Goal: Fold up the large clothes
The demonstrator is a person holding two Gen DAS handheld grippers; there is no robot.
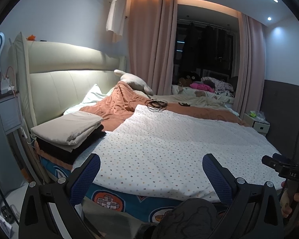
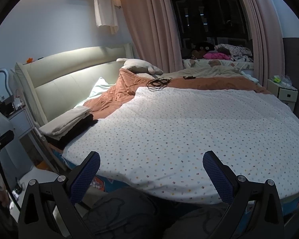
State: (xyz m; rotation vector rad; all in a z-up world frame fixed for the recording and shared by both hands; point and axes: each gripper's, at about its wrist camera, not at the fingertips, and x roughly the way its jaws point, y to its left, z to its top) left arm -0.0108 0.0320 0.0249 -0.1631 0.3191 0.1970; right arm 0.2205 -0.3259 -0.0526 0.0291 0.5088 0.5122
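Observation:
A white sheet with small coloured dots [image 1: 169, 139] [image 2: 189, 123] lies spread flat over the near part of the bed. A folded stack of beige and black clothes [image 1: 69, 133] [image 2: 69, 123] rests at its left edge by the headboard. A dark grey cloth with a line print [image 1: 189, 215] [image 2: 125, 209] sits low at the bed's near edge, under the fingers; whether it lies on the bed is unclear. My left gripper [image 1: 151, 169] is open over the sheet's near edge and holds nothing. My right gripper [image 2: 151, 167] is open the same way; its body [image 1: 283, 169] shows at the right.
An orange blanket [image 1: 117, 105] is bunched behind the sheet, with a coil of dark cable [image 1: 155, 103] [image 2: 159, 82] and a plush pillow [image 1: 135, 81] on it. A white nightstand [image 2: 285, 93] stands far right, a grey one [image 1: 8, 111] at the left. Pink curtains frame a dark window.

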